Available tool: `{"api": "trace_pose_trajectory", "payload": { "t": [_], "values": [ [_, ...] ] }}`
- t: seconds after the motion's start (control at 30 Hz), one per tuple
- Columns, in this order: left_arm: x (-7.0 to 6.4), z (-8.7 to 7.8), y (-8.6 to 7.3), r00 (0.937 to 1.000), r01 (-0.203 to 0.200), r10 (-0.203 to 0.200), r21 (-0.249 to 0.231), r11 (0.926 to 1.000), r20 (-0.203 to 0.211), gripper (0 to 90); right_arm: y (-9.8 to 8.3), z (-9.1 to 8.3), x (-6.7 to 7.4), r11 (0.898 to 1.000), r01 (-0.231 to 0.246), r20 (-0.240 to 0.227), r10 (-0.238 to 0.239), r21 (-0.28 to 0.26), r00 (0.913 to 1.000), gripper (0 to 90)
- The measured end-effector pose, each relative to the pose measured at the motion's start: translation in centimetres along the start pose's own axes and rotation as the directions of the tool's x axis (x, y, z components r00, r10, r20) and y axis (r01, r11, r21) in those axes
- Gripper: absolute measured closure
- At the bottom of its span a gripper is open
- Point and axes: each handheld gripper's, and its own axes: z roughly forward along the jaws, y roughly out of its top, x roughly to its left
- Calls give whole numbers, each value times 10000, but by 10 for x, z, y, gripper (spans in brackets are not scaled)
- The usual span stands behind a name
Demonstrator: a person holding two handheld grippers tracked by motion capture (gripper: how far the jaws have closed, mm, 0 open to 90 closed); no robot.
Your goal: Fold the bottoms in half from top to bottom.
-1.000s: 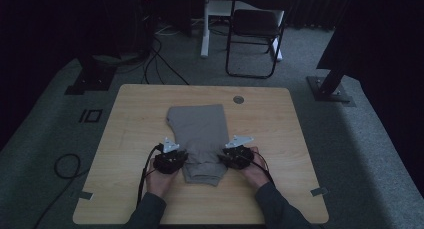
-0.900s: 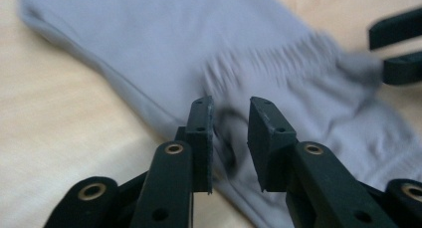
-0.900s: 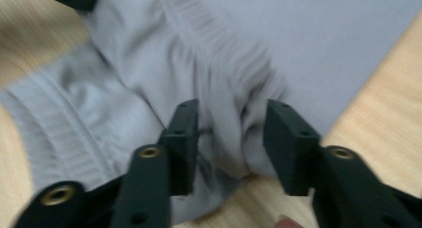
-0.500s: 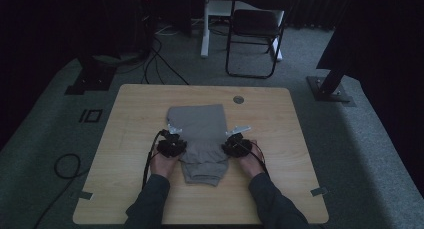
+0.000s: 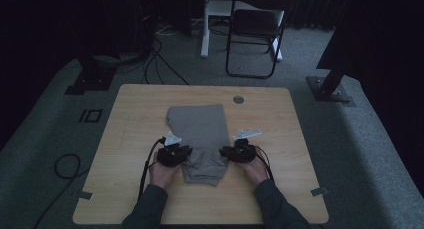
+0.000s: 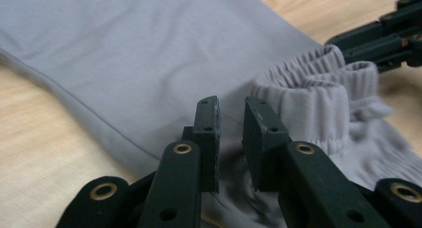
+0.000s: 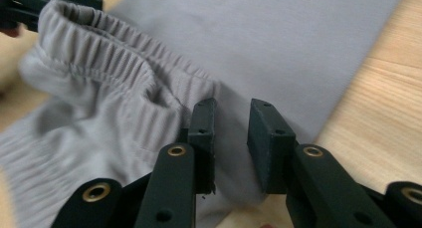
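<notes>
High view showed grey pants lying folded mid-desk, my left gripper at their left edge and my right gripper at their right edge. Both sets of jaws had just opened a little further and stood narrowly apart, over the cloth by the ribbed waistband, holding nothing.

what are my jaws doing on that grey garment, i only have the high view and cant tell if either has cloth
Observer: The left gripper has just been opening; its pads stand narrowly apart with no cloth pinched, over the grey garment.
Operator: and the right one
Observer: The right gripper has also just been opening; its pads are apart and empty.
Operator: whats next to it
Observer: The ribbed waistband, bunched up in a fold.
</notes>
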Motion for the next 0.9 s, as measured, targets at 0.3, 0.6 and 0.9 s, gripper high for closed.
{"api": "trace_pose_trajectory", "payload": {
  "t": [0.3,0.6,0.9],
  "values": [
    [-15,-11,-25,9957,-430,421,92,9990,825,754,-10,-13,14,9959,887,-691,-895,-152,9936,675],
    [-17,-16,-40,9948,-617,583,376,9974,841,742,11,-33,9,9866,603,417,-546,-1515,9976,663],
    [-16,-24,-43,9947,-425,419,39,9991,940,700,7,3,35,9949,1009,24,-1009,42,9949,654]
  ]
}}
